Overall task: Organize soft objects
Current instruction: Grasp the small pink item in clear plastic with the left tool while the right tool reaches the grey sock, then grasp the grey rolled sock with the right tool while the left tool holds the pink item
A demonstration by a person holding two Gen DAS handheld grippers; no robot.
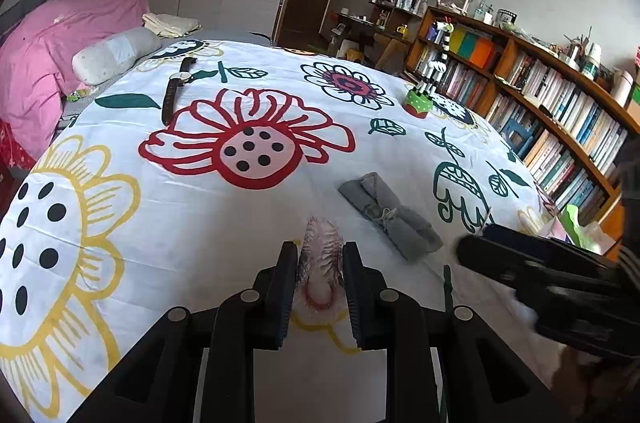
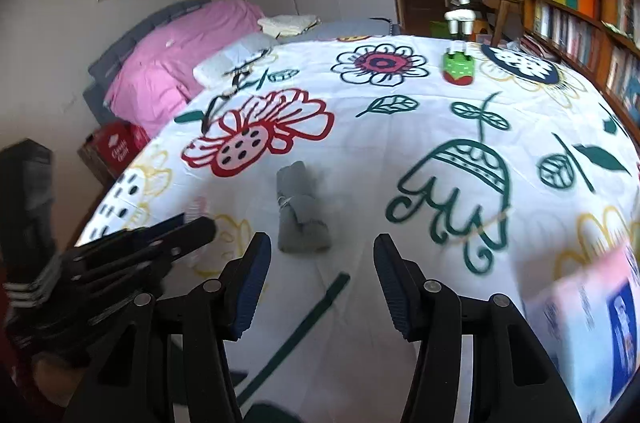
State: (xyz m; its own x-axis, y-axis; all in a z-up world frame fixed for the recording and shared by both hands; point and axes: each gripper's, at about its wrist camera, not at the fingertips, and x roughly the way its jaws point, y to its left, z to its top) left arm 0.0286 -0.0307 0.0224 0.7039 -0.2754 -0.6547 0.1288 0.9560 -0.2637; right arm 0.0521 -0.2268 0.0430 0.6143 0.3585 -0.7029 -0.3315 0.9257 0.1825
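Observation:
My left gripper (image 1: pixel 320 255) is shut on a clear, soft spiky toy (image 1: pixel 322 263) with a pink core, held just above the flowered bedspread (image 1: pixel 200 207). A grey rolled cloth (image 1: pixel 390 217) tied with string lies on the spread just right of it; it also shows in the right wrist view (image 2: pixel 298 211). My right gripper (image 2: pixel 322 255) is open and empty, low over the spread, with the grey roll just ahead and left of its fingers. The left gripper appears at the left edge of the right wrist view (image 2: pixel 152 243); the right gripper shows blurred in the left wrist view (image 1: pixel 540 263).
A wristwatch (image 1: pixel 176 89) lies at the far left of the spread. A zebra figure on a green base (image 1: pixel 420 101) stands at the far right. Pink bedding (image 1: pixel 48 63) and a grey bolster (image 1: pixel 116 53) lie left. A bookshelf (image 1: pixel 560 111) runs along the right. A tissue pack (image 2: pixel 592 315) is near right.

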